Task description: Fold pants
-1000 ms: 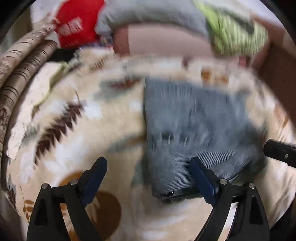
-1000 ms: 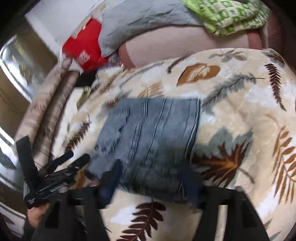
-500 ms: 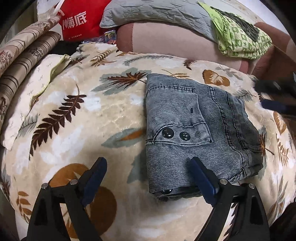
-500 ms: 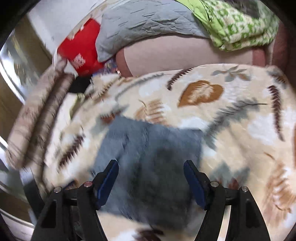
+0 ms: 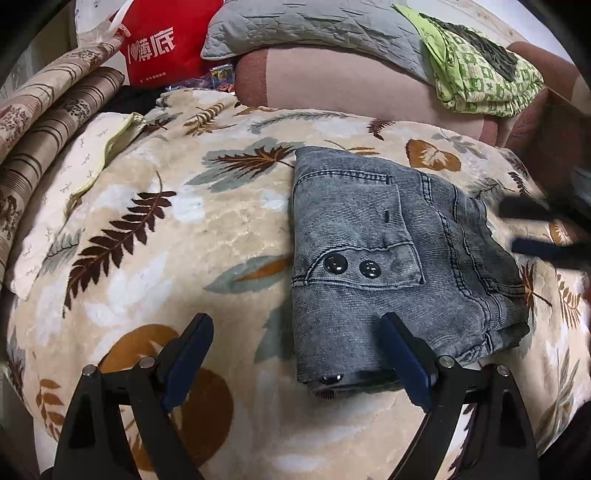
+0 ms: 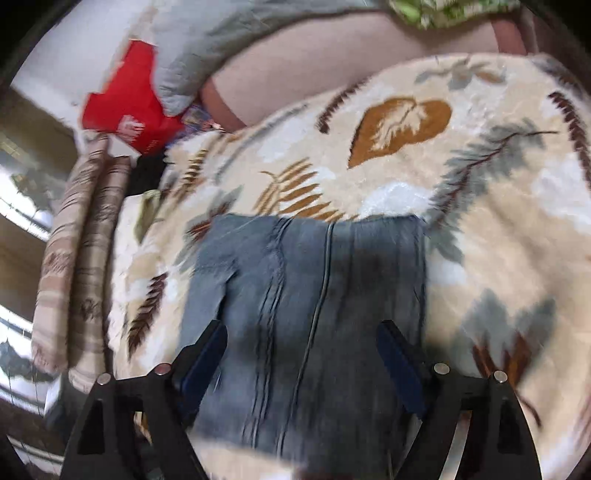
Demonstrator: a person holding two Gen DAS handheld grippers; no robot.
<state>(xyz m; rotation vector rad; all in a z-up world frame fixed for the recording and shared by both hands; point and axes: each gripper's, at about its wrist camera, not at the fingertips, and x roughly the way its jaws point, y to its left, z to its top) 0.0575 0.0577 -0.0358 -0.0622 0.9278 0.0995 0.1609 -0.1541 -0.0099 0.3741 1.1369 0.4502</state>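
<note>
L gripper (image 5: 297, 345): fingers spread wide, nothing gripped. Its L finger (image 5: 188, 358) hangs over bare blanket (image 5: 184, 240); R finger (image 5: 406, 360) sits over the near edge of the pants (image 5: 388, 258), can't tell if it touches the cloth. It points steeply down at the bed from the near side.

R gripper (image 6: 301, 356): jaws opening, wide apart. Pants (image 6: 306, 314) lie below and between the two fingers, but the pads aren't pressing on them, so nothing is grasped. View is motion-blurred. It also points steeply down. In the L wrist view the R gripper (image 5: 535, 229) shows as a dark blur at the right edge, just past the pants' far side.

Pants: 1 pair, grey-blue denim, folded into a compact, roughly square bundle, lying flat mid-blanket, right of centre in the L view. 2 black buttons (image 5: 352, 266) side by side on the top flap, a 3rd (image 5: 330, 378) at the near folded edge.

Other stuff, counted: 1 cream leaf-print blanket, 1 red bag (image 5: 162, 44) w/ white lettering far back, 1 grey quilted pillow (image 5: 314, 29), 1 green patterned cloth (image 5: 480, 77) far right, 2 striped rolled cushions (image 5: 48, 122) at left.
</note>
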